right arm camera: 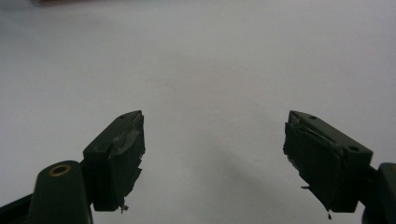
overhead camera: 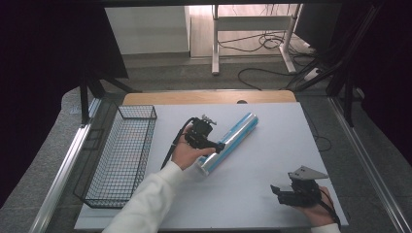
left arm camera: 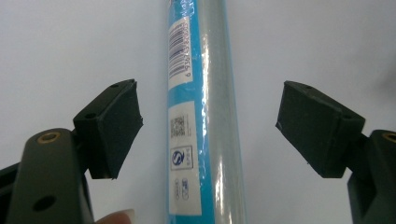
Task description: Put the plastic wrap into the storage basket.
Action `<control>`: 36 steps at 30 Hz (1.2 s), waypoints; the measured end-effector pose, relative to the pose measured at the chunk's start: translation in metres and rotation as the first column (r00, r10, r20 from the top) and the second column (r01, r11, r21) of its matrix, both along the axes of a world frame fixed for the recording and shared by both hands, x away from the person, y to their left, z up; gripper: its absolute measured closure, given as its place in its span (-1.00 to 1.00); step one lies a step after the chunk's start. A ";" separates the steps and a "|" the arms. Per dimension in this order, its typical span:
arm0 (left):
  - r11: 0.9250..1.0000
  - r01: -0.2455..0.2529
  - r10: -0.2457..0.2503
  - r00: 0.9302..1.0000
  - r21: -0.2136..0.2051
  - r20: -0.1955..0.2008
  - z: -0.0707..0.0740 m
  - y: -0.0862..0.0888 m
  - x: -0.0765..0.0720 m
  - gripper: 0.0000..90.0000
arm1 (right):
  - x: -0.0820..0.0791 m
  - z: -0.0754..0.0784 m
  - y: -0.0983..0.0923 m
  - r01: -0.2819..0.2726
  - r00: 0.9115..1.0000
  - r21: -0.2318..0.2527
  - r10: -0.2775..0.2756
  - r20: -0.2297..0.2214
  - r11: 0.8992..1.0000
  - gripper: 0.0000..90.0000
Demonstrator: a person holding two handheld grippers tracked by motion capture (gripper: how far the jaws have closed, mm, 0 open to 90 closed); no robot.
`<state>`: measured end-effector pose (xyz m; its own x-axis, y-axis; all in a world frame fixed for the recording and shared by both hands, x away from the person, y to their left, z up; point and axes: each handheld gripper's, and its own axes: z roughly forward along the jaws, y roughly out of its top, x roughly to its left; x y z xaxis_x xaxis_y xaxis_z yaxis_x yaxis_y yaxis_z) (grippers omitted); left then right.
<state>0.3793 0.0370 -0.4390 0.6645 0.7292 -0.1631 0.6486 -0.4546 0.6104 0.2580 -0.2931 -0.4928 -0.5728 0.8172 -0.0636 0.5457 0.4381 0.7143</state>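
White tabletop (overhead camera: pixel 272 145) spreads under both of my tools, and everything I care about lies on it. Off to the far side of my left gripper (overhead camera: pixel 217 145), away from my other hand, sits the long black wire basket (overhead camera: pixel 124 155), standing apart from the work. Straight ahead of that gripper, running lengthwise between its pads, lies the long cylindrical roll of shiny clear film with a light-blue printed label (left arm camera: pixel 205 112); it rests flat on the table, and I judge I am about to grasp it. My left gripper has its jaws spread wide, one on each side of the roll, neither pad touching it in the left gripper view. My right gripper (overhead camera: pixel 281 192) waits well apart, near my edge of the table, also gaping with nothing between its pads but bare surface.

What worries me is the roll's round, slick wrapping. If I squeeze while the pads sit high on its curve, I expect it could squirt out and roll away across the smooth top. I am also near one end of it, to judge by the high view, so a lift from here may let the far end droop and twist in my grip. The worn tape (right arm camera: pixel 122 148) on my right pads would not help if I need a second hold.
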 end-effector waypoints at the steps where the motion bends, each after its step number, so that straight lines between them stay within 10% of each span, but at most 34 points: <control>1: 1.000 0.004 -0.004 1.000 0.004 0.000 0.000 -0.002 0.002 -0.53 | 0.000 0.000 0.000 0.000 1.000 -0.001 0.000 -0.002 1.000 -0.54; 36: 0.996 0.045 -0.035 0.992 0.075 -0.123 -0.036 -0.061 0.069 -0.55 | 0.001 -0.004 0.001 -0.005 1.000 -0.021 0.005 -0.002 1.000 -0.54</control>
<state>0.4486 -0.0236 -0.4750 0.6723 0.7161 -0.1878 0.6959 -0.5248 0.4902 0.2587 -0.2926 -0.4966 -0.5770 0.8129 -0.0795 0.5448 0.4556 0.7040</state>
